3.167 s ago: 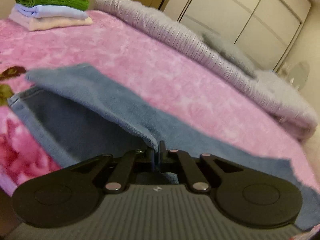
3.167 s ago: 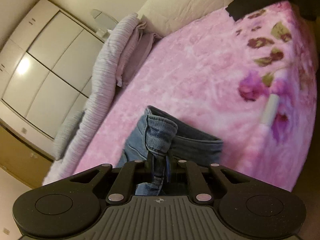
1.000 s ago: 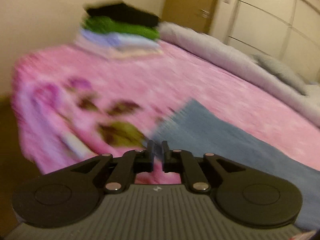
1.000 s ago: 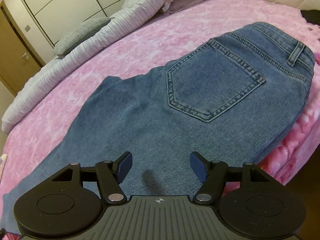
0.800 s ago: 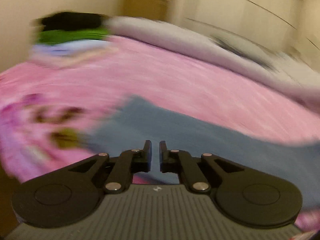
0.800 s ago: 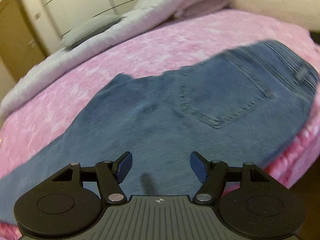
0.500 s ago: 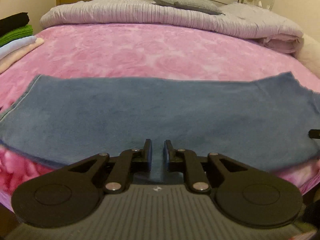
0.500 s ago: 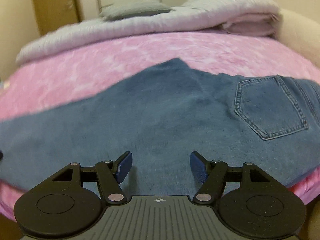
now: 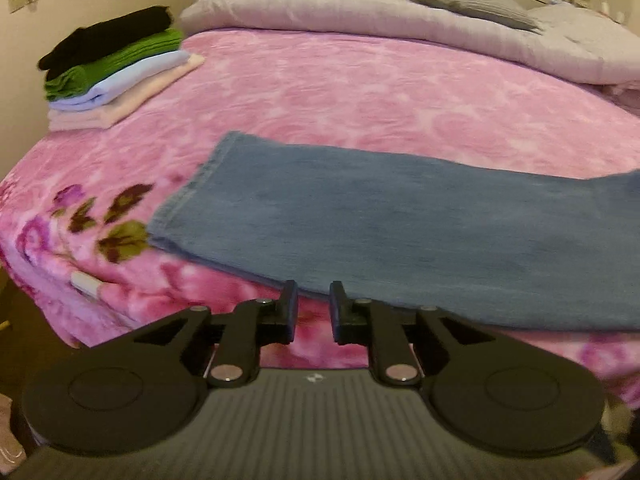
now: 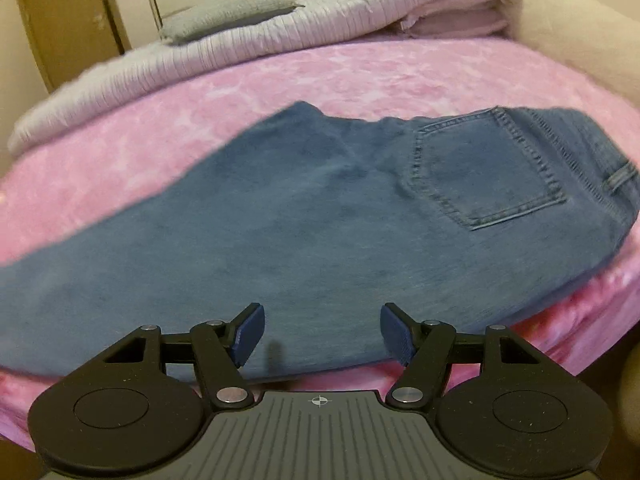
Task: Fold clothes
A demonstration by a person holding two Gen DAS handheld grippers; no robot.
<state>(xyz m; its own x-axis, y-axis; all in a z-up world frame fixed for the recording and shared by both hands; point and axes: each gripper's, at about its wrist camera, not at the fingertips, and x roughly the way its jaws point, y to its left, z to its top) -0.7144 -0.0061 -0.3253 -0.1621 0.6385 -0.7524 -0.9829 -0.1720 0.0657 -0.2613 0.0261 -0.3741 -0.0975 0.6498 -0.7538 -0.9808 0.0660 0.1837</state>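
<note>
Both grippers' fingers gape, empty: left gripper (image 9: 311,307) narrowly, right gripper (image 10: 322,338) widely; jeans (image 10: 320,216) lie flat just ahead.

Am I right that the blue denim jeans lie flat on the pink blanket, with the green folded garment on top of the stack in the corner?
Not quite: in the left wrist view a black folded garment tops the stack, with the green folded garment just beneath it. The blue denim jeans do lie flat on the pink blanket.
</note>
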